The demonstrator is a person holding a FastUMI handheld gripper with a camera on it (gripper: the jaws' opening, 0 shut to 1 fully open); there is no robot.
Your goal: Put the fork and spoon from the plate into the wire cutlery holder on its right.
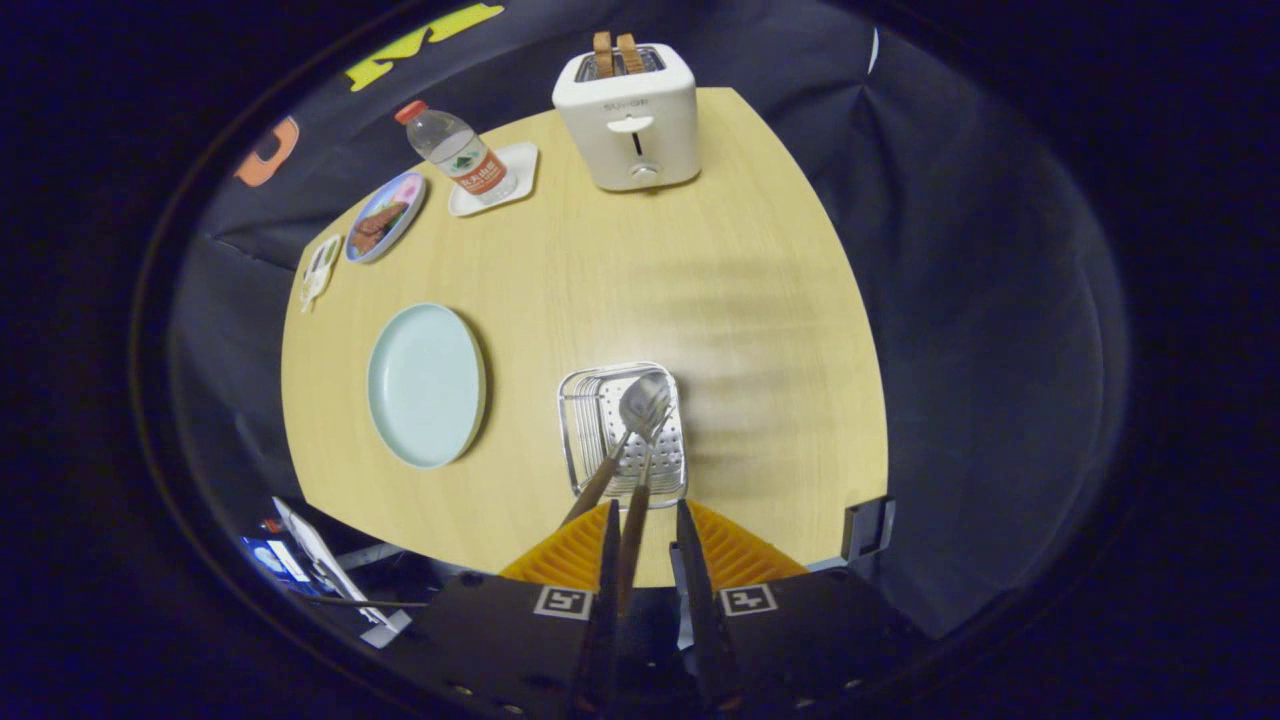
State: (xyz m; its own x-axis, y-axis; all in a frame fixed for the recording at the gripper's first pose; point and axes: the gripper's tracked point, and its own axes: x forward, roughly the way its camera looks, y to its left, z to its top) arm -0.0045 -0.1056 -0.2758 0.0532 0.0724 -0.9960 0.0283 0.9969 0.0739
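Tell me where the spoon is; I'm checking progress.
In the gripper view the spoon stands in the wire cutlery holder, beside the fork, right of the plate, just ahead of the gripper.

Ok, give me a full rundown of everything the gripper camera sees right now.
Table: one, light wood, under everything.
Plate: one, pale blue, bare, left of the holder.
Wire cutlery holder: one, silver, just ahead of the fingers.
Spoon: one, silver, bowl in the holder, handle leaning out toward the fingers.
Fork: one, silver, handle running back between the fingers.
Toaster: one, white, two bread slices up, far edge.
Water bottle: one, clear, red cap, on a white coaster.
Small dish: one, patterned, with food, far left.
Hand-held gripper: one; fingers slightly apart beside the fork handle, grip unclear.
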